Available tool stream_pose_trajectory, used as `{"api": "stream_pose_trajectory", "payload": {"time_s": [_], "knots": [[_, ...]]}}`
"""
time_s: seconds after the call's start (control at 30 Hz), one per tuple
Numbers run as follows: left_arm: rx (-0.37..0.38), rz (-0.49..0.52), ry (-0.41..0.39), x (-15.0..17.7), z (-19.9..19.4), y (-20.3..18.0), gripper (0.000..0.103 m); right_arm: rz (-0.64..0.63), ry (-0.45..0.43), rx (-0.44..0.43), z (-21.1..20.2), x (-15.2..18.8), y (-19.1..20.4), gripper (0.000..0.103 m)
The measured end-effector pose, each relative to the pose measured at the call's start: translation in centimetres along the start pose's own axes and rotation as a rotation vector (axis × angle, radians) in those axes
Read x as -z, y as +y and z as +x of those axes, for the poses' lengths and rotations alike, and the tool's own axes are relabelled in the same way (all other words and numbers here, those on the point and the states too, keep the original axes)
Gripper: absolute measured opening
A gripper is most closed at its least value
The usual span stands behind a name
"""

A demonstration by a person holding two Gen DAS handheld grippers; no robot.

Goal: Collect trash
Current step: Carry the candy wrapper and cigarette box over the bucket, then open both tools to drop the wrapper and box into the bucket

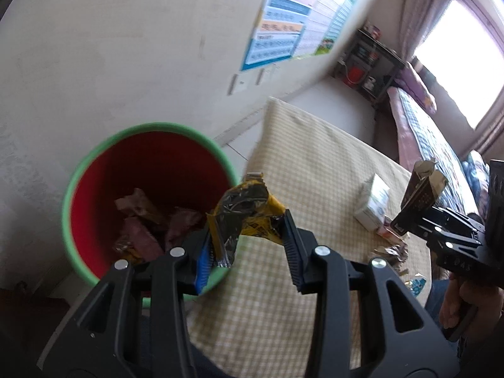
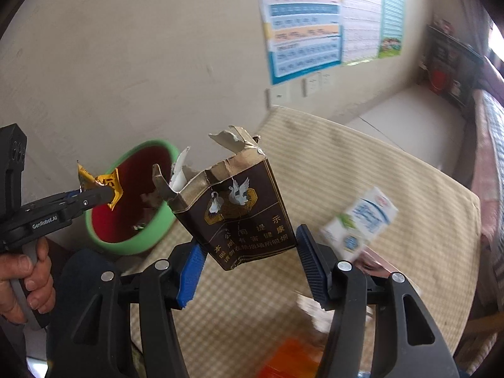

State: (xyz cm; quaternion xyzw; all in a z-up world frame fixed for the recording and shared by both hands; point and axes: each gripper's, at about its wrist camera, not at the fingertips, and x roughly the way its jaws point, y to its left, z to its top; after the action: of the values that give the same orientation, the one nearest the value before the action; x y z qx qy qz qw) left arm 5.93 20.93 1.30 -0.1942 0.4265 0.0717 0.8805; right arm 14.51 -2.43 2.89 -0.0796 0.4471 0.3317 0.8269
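My left gripper (image 1: 249,239) is shut on a crumpled yellow and black wrapper (image 1: 247,208), held at the rim of a red bin with a green rim (image 1: 94,157) that holds several wrappers. The left gripper (image 2: 94,197) and its wrapper (image 2: 104,184) also show in the right wrist view, over the bin (image 2: 163,217). My right gripper (image 2: 249,252) is shut on a torn brown cigarette pack (image 2: 242,208), held above the table right of the bin. The right gripper with the pack (image 1: 419,195) shows in the left wrist view too.
A table with a yellow checked cloth (image 1: 315,163) carries a white carton (image 1: 373,201), small wrappers (image 1: 393,252) and an orange item (image 2: 293,359). The carton also shows in the right wrist view (image 2: 362,217). A wall with posters (image 2: 302,22) stands behind; a bed (image 1: 425,126) lies far right.
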Motion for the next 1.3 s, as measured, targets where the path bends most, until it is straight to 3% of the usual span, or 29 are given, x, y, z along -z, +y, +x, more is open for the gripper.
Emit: {"api": "stream_pose_trajectory", "payload": {"time_s": [0.37,0.63,1.13,1.23,1.27,1.3], "knots": [[-0.053,-0.09,-0.023,-0.3,-1.5,6.1,0.038,-0.114,0.027,-0.096,3.9,-3.2,7.9,0.055],[-0.028,-0.145,-0.031,-0.5,-1.8,9.4,0.038,-0.172,0.052,-0.155,6.5,-4.4,12.8,0.055],[-0.017,-0.198,-0.013,-0.9,-0.1,13.4,0.039,-0.228,0.118,-0.195,11.9,-6.2,17.0,0.056],[0.001,-0.219,-0.016,-1.0,0.1,14.0,0.046,-0.234,0.135,-0.191,12.7,-6.0,17.3,0.057],[0.007,-0.229,-0.018,-1.0,0.1,14.1,0.052,-0.234,0.139,-0.19,12.8,-6.1,17.2,0.059],[0.011,-0.242,-0.026,-1.0,0.0,14.3,0.063,-0.236,0.142,-0.19,12.9,-6.0,17.2,0.069]]}}
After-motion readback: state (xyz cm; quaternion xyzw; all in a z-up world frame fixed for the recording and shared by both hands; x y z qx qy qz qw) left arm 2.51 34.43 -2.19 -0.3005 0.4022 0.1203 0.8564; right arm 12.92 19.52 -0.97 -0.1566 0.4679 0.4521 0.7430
